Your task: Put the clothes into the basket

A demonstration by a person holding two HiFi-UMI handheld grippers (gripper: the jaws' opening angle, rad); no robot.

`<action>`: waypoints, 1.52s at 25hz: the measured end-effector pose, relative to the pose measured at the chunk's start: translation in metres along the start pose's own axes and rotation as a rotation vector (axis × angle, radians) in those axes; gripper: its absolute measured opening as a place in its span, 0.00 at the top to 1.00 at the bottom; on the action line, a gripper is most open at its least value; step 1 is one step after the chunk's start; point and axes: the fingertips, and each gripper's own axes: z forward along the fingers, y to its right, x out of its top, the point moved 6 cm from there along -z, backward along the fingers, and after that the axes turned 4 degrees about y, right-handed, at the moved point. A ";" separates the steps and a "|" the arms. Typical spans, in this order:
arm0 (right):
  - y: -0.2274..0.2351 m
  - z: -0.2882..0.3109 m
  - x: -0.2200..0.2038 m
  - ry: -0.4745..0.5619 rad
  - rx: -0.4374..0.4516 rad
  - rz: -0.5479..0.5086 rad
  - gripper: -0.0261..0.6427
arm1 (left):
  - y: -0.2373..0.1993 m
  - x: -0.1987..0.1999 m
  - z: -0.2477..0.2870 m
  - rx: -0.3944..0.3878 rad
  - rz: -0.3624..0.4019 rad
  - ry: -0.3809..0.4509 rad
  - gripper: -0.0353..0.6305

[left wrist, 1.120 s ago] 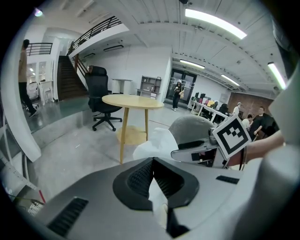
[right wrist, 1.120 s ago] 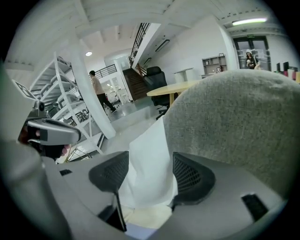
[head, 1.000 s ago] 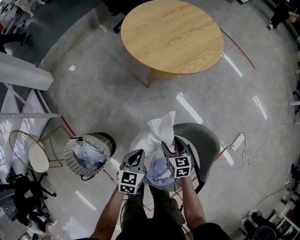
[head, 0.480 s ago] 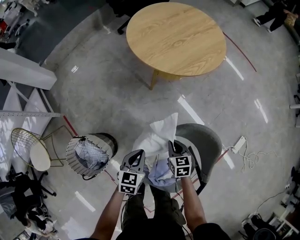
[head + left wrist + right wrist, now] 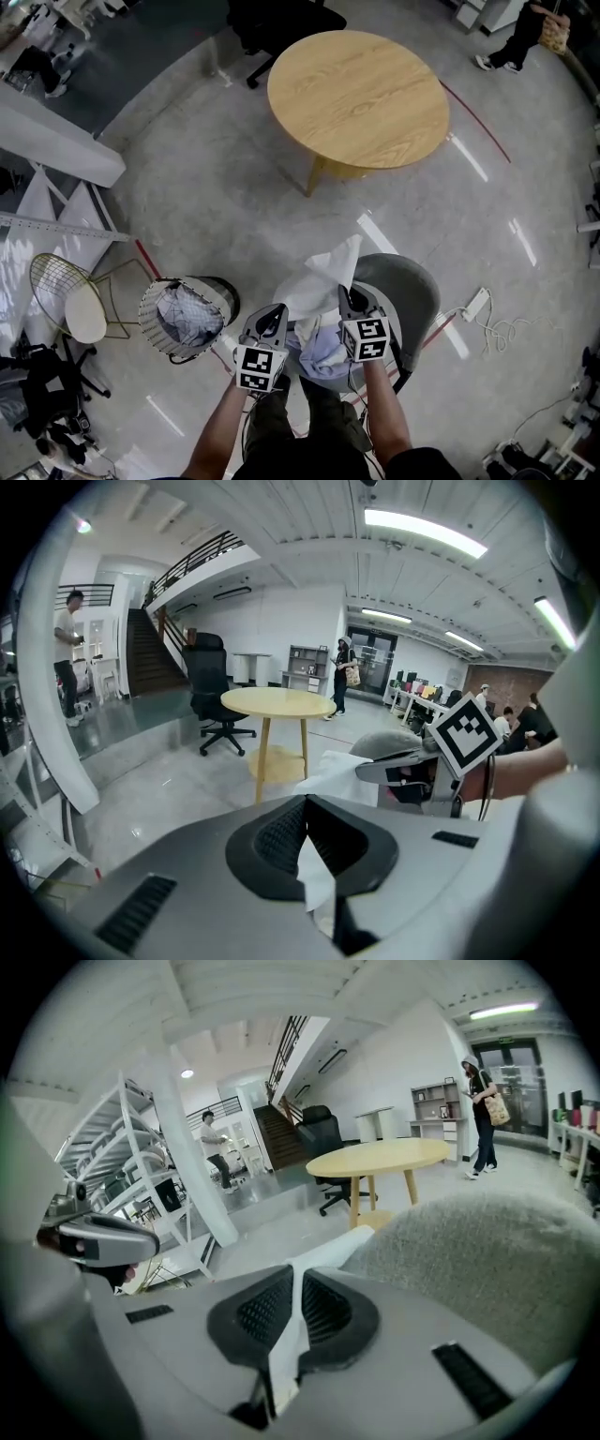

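Above chair (image 5: 414, 283): grippers (image 5: 273, 316) (image 5: 349, 298) tight on cloth (image 5: 323, 274)

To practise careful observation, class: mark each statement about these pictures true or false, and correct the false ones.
1. The left gripper and the right gripper are both shut on the white garment. True.
2. The wire basket is empty. False: clothes lie in it.
3. The basket stands on the round table. False: it stands on the floor, left of the grey chair.
4. A light blue garment lies on the grey chair. True.
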 end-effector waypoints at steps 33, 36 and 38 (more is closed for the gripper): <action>-0.173 -0.089 0.204 0.412 0.191 -0.187 0.92 | -0.079 0.090 -0.197 0.286 0.042 0.322 0.94; -0.202 -0.085 0.214 0.432 0.228 -0.203 0.92 | -0.098 0.087 -0.215 0.318 0.030 0.338 0.94; -0.223 -0.082 0.219 0.442 0.261 -0.219 0.92 | -0.110 0.084 -0.227 0.342 0.020 0.346 0.94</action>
